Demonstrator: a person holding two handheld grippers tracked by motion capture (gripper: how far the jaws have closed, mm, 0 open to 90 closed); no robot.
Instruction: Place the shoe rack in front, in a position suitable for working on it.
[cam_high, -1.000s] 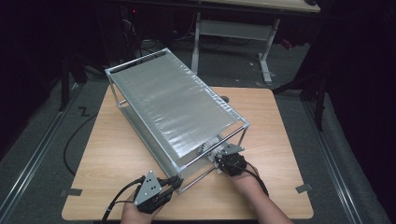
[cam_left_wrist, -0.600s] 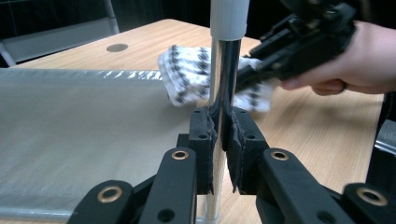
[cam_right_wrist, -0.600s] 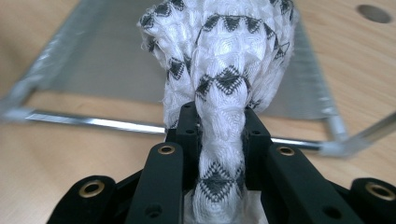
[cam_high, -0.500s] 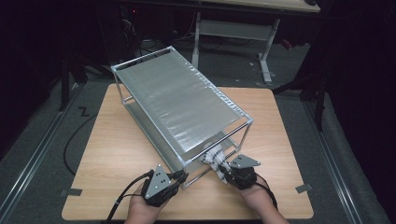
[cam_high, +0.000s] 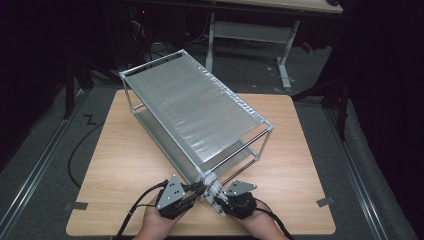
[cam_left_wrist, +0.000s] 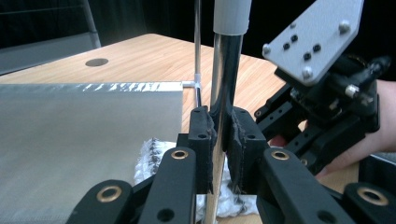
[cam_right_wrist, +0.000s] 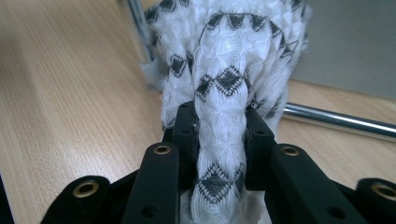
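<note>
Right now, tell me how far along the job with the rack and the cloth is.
Done: the left tool is clamped on the rack's chrome post, steadying the rack on the table. In hand: the right tool grips the white zigzag cloth at the rack's near corner, its jaws having just eased wider. Left: where the cloth ends up cannot be told.

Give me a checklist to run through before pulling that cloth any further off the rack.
1. Left gripper clamped on the rack's chrome post: ok.
2. Right gripper pinching the white patterned cloth: ok; its jaws have just been opening, with the cloth between them.
3. Rack standing level on the table: ok.
4. Cloth free of the lower chrome bar: cannot tell.
5. The two grippers apart from each other: ok, though close.
</note>
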